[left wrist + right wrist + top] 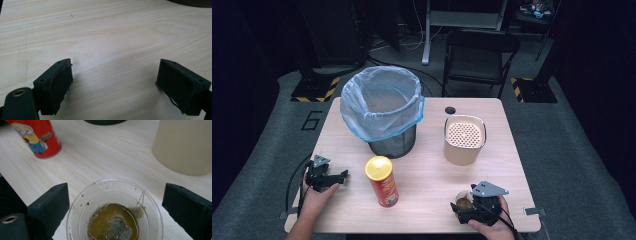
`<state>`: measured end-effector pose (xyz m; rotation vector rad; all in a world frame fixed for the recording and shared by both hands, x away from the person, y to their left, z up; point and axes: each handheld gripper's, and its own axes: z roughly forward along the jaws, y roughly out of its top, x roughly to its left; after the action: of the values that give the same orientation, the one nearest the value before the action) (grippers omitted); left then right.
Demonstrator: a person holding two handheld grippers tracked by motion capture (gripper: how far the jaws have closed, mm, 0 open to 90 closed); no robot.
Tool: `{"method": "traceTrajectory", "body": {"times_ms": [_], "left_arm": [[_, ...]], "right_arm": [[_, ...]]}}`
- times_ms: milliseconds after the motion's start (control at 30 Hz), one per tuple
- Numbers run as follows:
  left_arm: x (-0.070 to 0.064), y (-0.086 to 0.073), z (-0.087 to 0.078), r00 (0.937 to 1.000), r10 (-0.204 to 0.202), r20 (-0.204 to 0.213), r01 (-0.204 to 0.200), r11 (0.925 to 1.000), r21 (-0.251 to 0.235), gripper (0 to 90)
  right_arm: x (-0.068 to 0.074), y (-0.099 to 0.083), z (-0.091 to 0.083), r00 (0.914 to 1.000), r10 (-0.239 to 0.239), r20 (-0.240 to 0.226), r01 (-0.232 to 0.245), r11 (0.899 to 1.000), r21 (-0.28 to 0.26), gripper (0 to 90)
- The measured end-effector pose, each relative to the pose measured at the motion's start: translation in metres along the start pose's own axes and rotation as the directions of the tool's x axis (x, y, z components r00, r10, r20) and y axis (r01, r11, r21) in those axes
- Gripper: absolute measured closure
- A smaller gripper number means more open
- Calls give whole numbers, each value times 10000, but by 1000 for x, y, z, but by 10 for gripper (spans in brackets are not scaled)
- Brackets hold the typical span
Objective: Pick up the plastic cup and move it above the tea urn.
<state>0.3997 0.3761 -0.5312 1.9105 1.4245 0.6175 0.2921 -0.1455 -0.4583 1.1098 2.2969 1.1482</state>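
At the left edge of the table (422, 170), the left gripper (328, 178) is held low over bare wood, its jaws spread wide with nothing between them. Just right of it a red crisp can (382, 181) with a yellow lid is stood upright. Behind the can, a bin (384, 112) lined with a blue bag is placed. Further right, a beige container (464, 140) with a perforated lid is set. At the near right edge, the right gripper (115, 205) is positioned with jaws released either side of a clear plastic cup (113, 207) (a tea bag (117, 230) lies in brown liquid); no contact is seen.
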Motion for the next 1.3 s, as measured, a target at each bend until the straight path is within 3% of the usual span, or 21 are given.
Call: {"method": "traceTrajectory", "body": {"times_ms": [133,233,600,800,833,1300], "left_arm": [[0,0,0,10000,-4,2,4,10000,-1,130],[0,0,0,10000,-7,3,7,10000,1,130],[0,0,0,10000,-7,0,7,10000,-4,130],[0,0,0,10000,-6,2,6,10000,-2,130],[0,0,0,10000,-11,4,11,10000,-4,130],[0,0,0,10000,-5,5,5,10000,1,130]], "right_arm": [[-1,-8,6,9998,-160,134,155,9992,355,75],[-2,-11,7,9999,35,144,-42,9989,474,87],[-13,-14,0,9998,-214,19,212,9983,537,137],[-20,-19,-5,9992,-236,308,218,9981,577,143],[-20,-19,-5,9993,-12,376,-9,9984,563,144],[-32,-26,-10,9971,481,583,-510,9975,489,160]]}}
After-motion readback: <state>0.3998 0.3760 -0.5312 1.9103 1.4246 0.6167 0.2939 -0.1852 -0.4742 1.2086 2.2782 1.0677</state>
